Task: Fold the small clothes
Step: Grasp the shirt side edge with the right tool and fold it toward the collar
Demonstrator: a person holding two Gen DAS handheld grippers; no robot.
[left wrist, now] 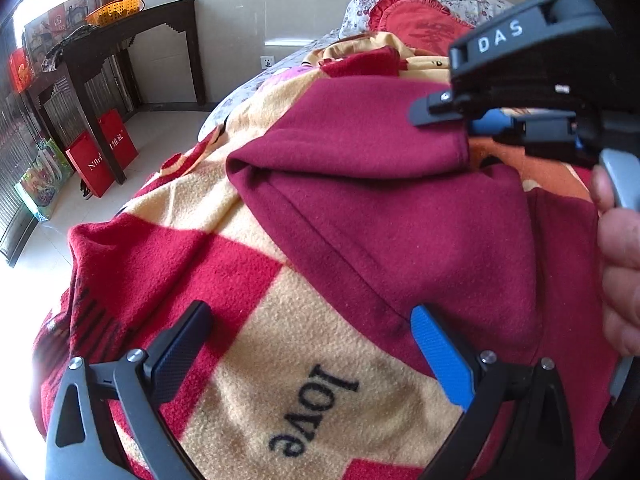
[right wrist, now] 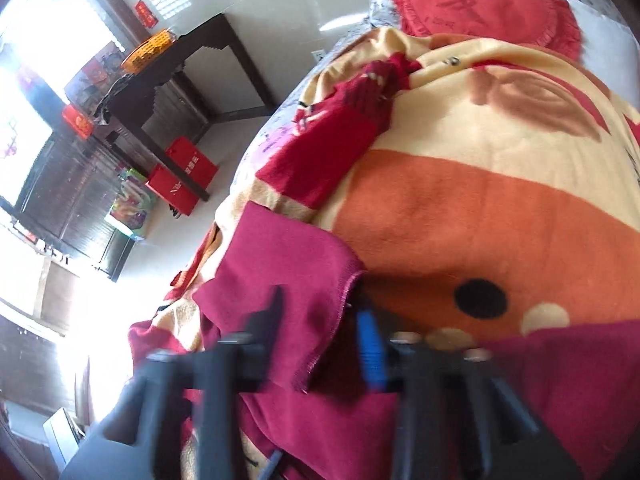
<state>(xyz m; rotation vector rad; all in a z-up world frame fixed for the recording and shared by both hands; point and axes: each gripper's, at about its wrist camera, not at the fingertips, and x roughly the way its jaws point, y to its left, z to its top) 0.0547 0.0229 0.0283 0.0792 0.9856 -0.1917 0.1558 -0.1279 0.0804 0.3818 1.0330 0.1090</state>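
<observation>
A small maroon garment [left wrist: 384, 208] lies on a red, cream and orange fleece blanket [left wrist: 288, 360] on a bed. My left gripper [left wrist: 312, 340] is open and empty, its fingers apart just above the garment's hem. My right gripper [left wrist: 448, 114] shows at the upper right of the left wrist view, at the edge of a folded-over maroon flap. In the right wrist view my right gripper [right wrist: 320, 316] is blurred, with the flap [right wrist: 296, 280] between its fingers; the fingers stand apart.
A dark wooden table [left wrist: 132, 28] with an orange basket [left wrist: 114, 10] stands by the wall. Red gift bags [left wrist: 102, 152] lean on the tiled floor. A red cushion [right wrist: 480, 4] and floral pillows lie at the bed's head.
</observation>
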